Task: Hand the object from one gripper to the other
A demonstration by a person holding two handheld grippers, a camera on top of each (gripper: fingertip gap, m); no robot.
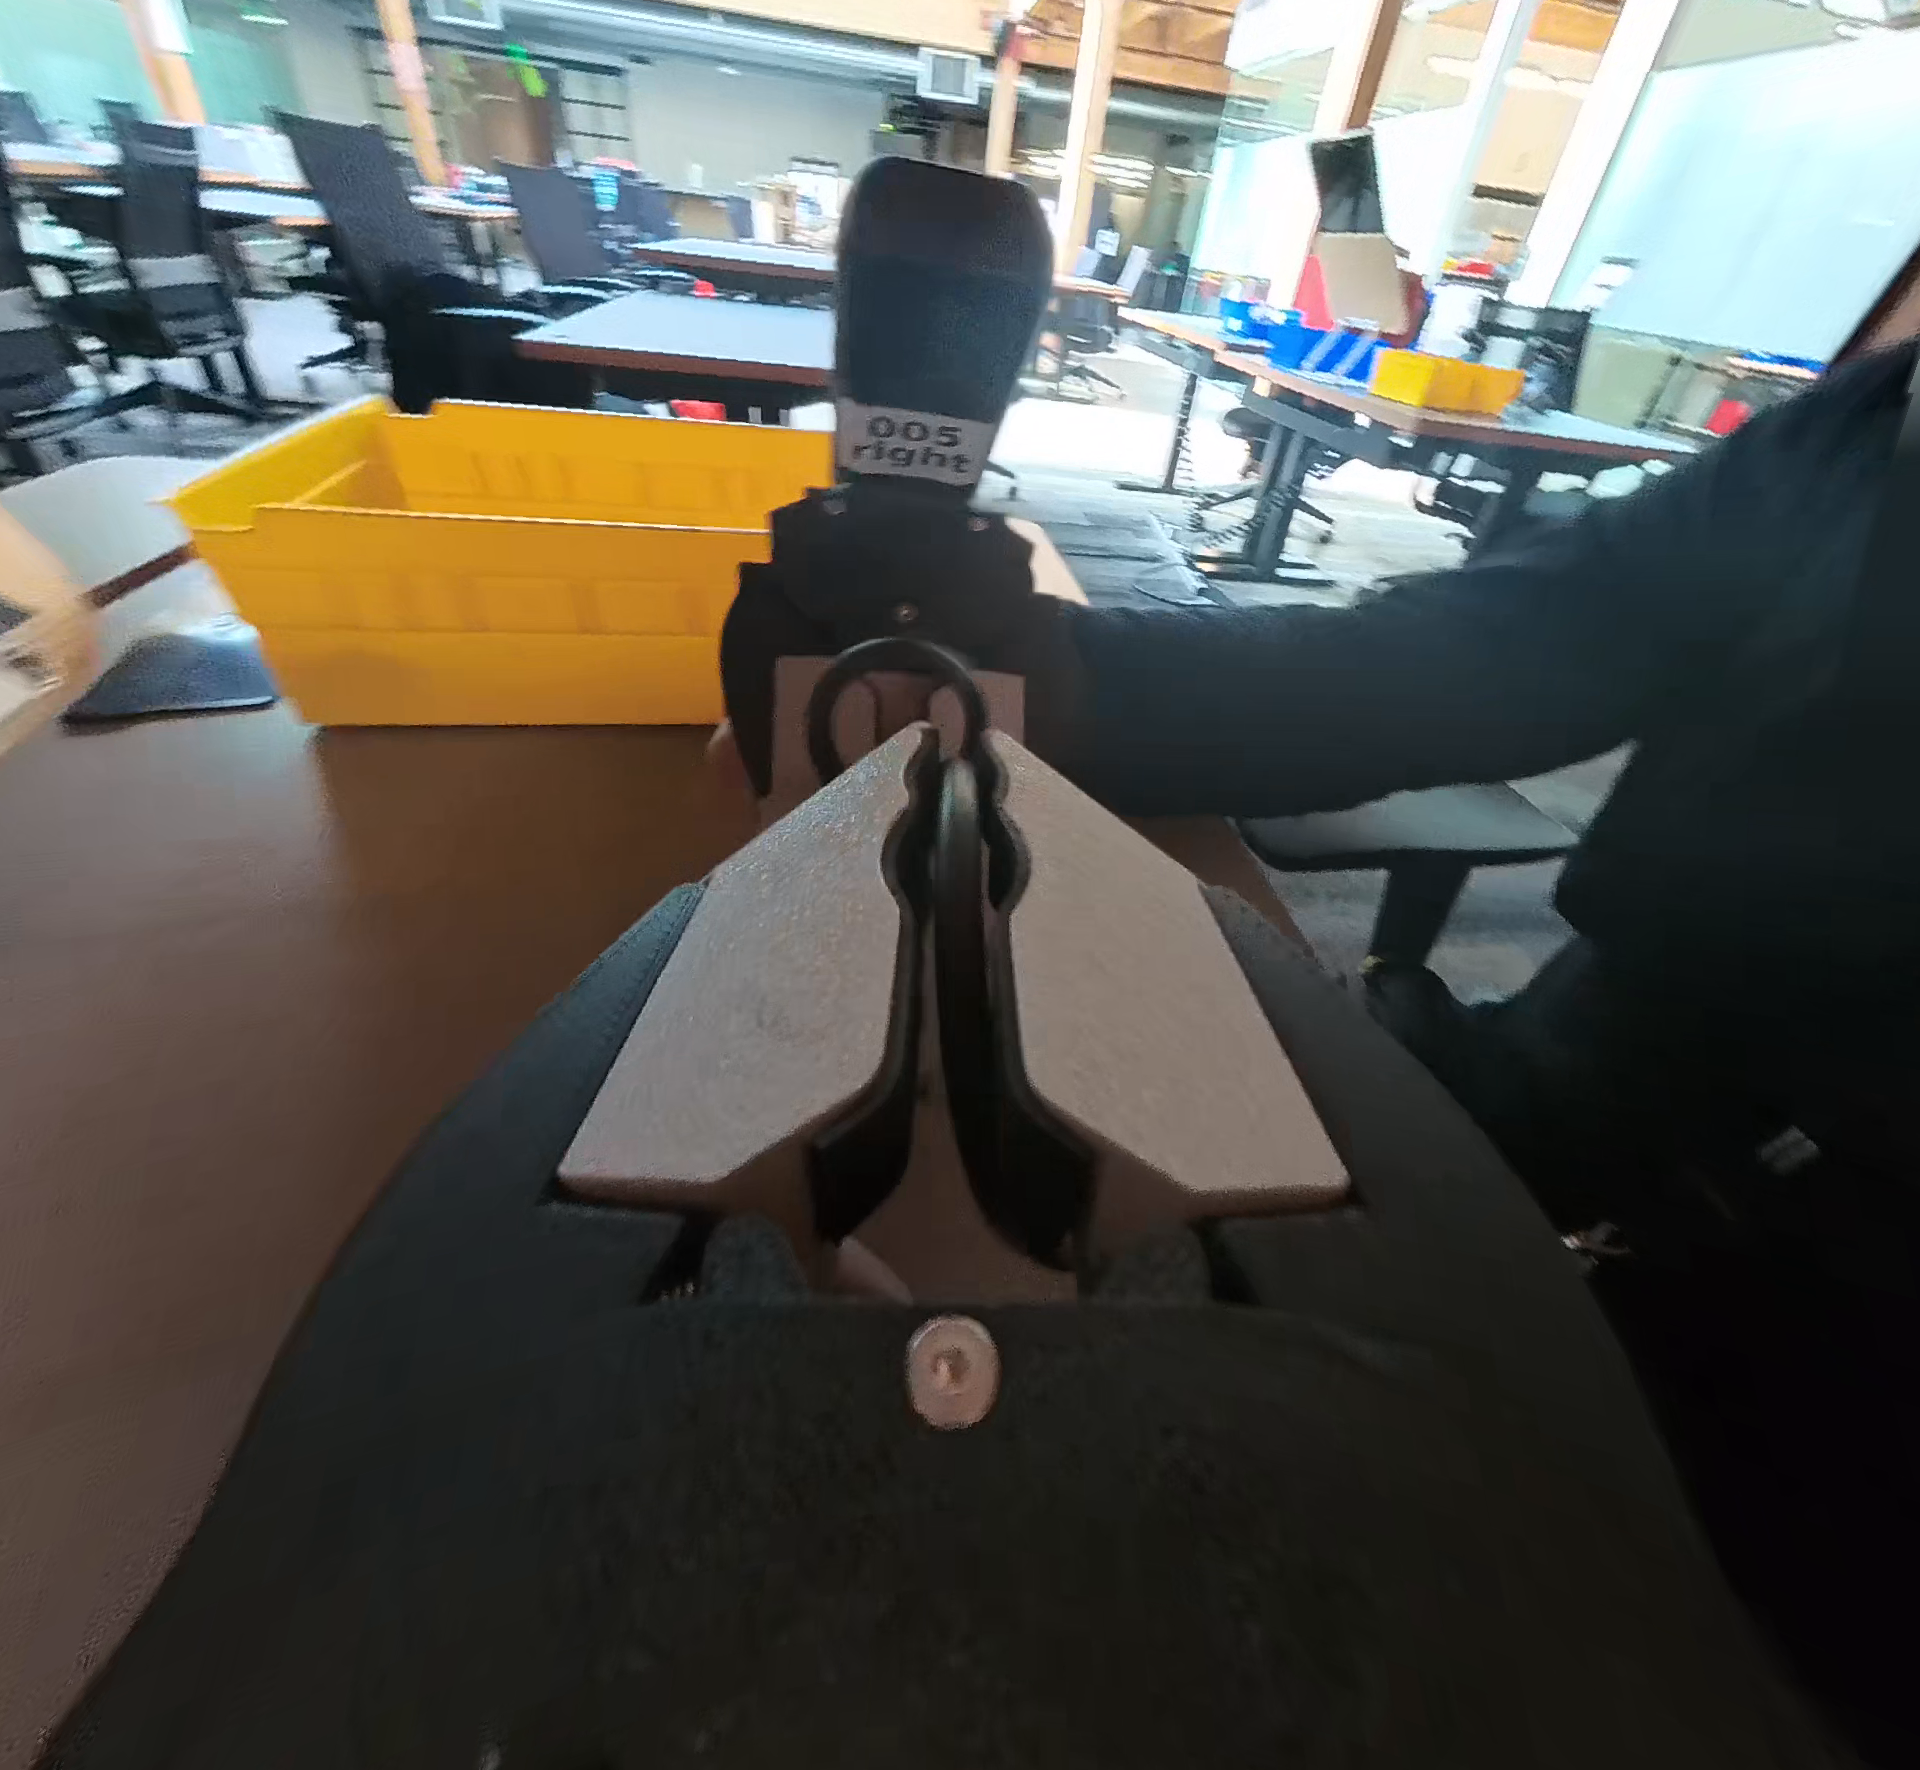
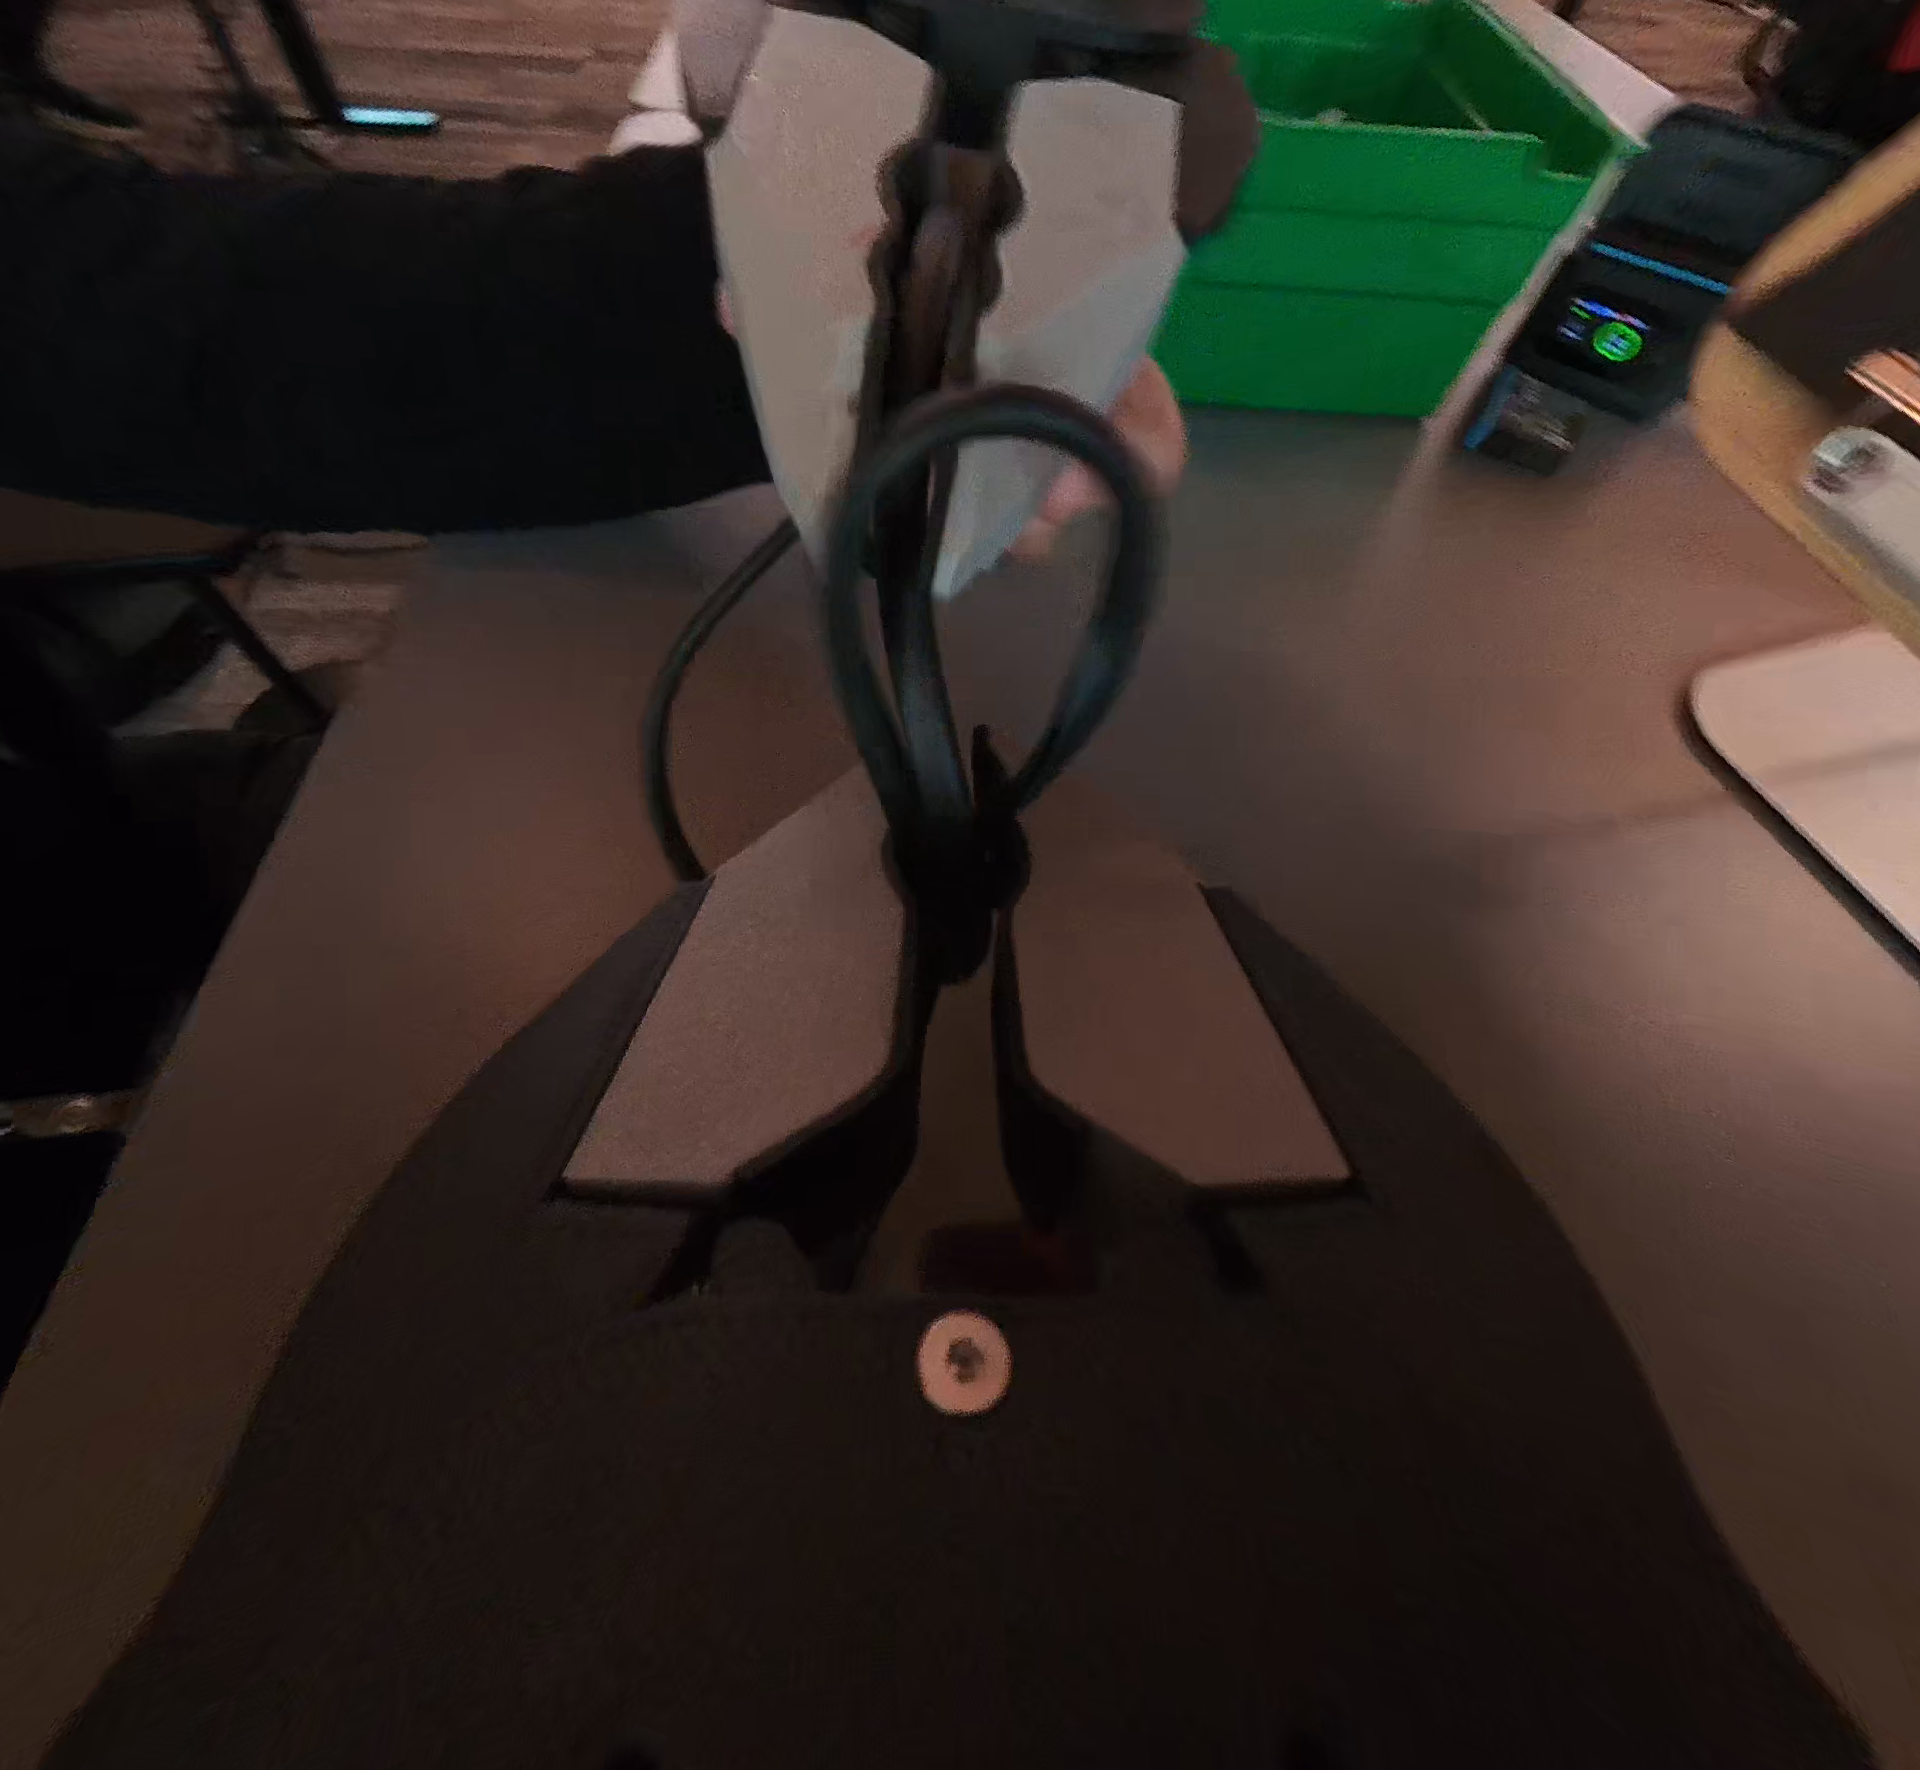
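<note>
Cable shared between two tongs

Left tongs (image 1: 954, 764) and right tongs (image 2: 961, 879) both clench the black cable loop (image 2: 987, 577), tips facing above the worktop (image 1: 312, 889).

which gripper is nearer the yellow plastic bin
Right. The right gripper sits directly beside the yellow plastic bin, at its near corner; the left gripper faces it from farther back.

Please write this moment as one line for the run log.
phase: handover | object: black cable | left gripper: shut on it | right gripper: shut on it
</note>
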